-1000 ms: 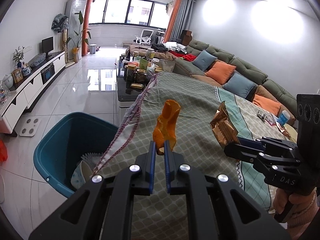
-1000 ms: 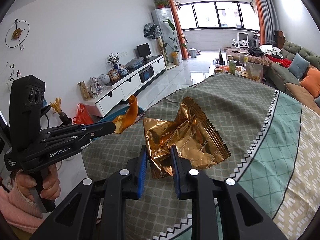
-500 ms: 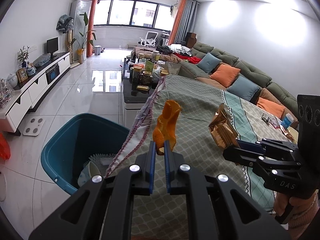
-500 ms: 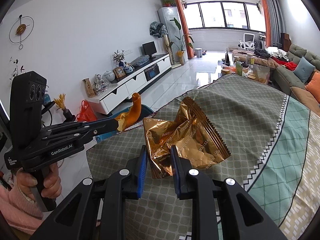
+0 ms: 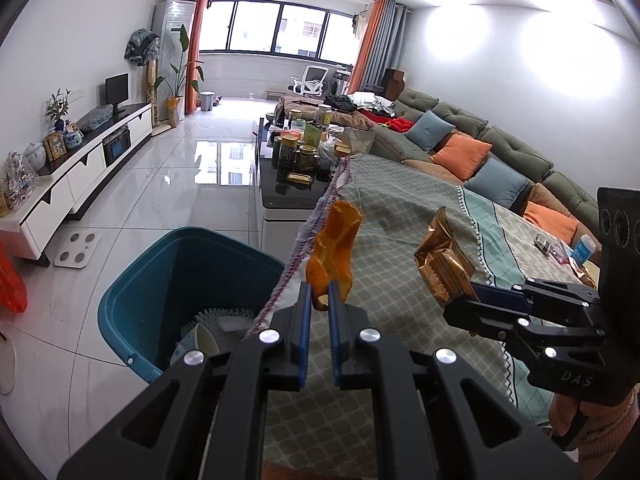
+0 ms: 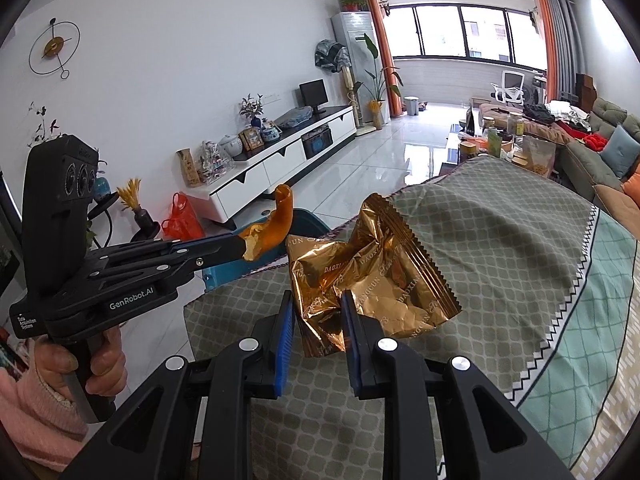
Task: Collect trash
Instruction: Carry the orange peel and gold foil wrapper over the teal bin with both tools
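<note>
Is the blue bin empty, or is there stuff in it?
Not empty. The blue bin beside the table already holds pale trash, including something white with a ridged edge. How full it is, I cannot tell.

The left wrist view looks forward along its fingers, close over the table edge, facing the window [image 5: 276, 26] at 12 o'clock, blue bin [image 5: 168, 276] at 8 o'clock. The right wrist view, equally close, faces the TV cabinet [image 6: 288, 152] at 11 o'clock. Both share the patterned tablecloth [image 5: 400, 208] [image 6: 500, 220], the window, and each other's gripper.
</note>
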`<state>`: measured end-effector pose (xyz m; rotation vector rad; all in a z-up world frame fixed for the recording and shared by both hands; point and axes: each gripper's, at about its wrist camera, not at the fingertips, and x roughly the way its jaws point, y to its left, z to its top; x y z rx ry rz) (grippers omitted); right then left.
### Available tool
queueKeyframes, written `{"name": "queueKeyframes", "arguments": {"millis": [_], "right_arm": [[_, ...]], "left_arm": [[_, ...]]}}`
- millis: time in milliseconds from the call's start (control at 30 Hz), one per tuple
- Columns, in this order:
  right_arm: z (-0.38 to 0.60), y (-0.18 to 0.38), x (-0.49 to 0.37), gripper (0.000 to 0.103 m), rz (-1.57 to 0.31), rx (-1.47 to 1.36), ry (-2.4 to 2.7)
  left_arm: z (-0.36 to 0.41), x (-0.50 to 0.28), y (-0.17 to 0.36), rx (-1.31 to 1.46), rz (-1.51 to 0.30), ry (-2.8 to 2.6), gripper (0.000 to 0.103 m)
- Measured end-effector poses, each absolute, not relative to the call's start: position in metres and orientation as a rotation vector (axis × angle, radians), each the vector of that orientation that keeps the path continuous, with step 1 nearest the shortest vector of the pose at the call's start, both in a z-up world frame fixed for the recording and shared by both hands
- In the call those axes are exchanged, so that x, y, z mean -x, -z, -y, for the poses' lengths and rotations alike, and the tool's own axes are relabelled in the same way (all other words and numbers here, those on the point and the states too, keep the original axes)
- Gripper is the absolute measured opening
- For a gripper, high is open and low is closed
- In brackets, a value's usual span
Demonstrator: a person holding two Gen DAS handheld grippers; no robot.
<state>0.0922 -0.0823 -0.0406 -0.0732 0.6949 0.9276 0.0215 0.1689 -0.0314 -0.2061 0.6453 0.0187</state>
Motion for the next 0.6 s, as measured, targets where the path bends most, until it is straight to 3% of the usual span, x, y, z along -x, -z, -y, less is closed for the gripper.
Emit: {"name": "queueKeyframes", "arguments": {"millis": [600], "right_arm": [[0.062, 0.040, -0.086, 0.023, -0.693, 0.108, -0.964]], "left_arm": [[-0.191, -0.018, 0.032, 0.223, -0.638, -0.066, 0.010]]}}
